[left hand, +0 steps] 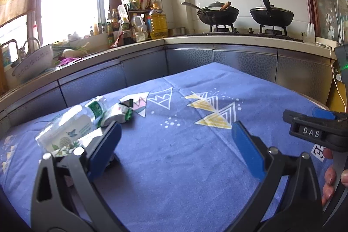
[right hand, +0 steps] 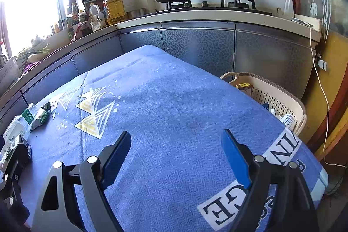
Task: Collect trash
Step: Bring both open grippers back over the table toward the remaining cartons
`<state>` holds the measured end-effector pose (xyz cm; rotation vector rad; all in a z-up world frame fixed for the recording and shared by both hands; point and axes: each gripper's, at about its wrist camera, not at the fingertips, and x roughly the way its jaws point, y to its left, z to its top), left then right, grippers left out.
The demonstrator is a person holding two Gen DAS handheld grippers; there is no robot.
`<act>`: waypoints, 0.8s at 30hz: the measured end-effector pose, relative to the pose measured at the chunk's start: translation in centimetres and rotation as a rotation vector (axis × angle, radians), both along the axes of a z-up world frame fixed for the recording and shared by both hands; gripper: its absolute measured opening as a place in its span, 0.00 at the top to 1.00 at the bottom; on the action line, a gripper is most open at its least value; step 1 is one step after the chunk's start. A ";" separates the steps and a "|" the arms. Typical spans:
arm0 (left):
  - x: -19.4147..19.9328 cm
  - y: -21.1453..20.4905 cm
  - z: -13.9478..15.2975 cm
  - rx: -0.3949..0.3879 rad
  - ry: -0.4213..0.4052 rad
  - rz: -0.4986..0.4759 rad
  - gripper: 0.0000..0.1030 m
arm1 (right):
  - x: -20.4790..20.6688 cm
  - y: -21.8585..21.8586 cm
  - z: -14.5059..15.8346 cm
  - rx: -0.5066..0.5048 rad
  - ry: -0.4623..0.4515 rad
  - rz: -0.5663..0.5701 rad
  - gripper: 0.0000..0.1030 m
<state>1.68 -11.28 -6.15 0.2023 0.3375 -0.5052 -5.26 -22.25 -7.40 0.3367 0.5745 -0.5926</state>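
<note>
Left wrist view: left tool [left hand: 177, 140] wide open, holds nothing, hovers low over the blue cloth on the desk [left hand: 184, 166]. Trash cluster sits just outside its left finger: clear plastic bottle [left hand: 87, 114] lying on its side, a small carton with a butterfly print [left hand: 67, 136] nearer the tool, a crumpled white-green wrapper [left hand: 118, 112] beyond the bottle. Carton looks touching or nearly touching the left finger; can't tell which. Right tool [left hand: 315, 129] shows at the right edge, well apart from the trash.

Risk here: trash is beside the jaws, not between them. Closing now would likely catch only cloth. Swinging left could knock the bottle, and it is round and on its side, so it may roll toward the far desk edge. The three pieces touch or overlap, so a grasp on one may drag the others.

Right wrist view: right tool [right hand: 176, 145] wide open too, nothing in it, only cloth ahead. Cream perforated basket [right hand: 280, 99] sits ahead and to its right, below the desk edge, already holding some items. Bottle [right hand: 27, 115], wrapper [right hand: 40, 119] and carton [right hand: 14, 141] far to its left, by the left tool [right hand: 13, 166].

Risk: the basket is on the far side from the trash, a long carry with a slippery bottle that could drop; loose cloth may bunch under a low finger.
</note>
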 end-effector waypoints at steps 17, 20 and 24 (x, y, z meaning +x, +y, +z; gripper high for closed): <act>0.4 7.0 -0.6 -0.112 0.147 0.074 0.06 | 2.2 4.0 0.1 -0.026 0.037 0.211 0.19; 0.1 10.1 -0.7 -0.132 0.170 0.111 0.06 | 3.4 5.7 0.0 -0.022 0.058 0.288 0.19; 0.2 15.2 -0.4 -0.174 0.182 0.191 0.06 | 5.6 8.4 -0.2 0.021 0.095 0.426 0.19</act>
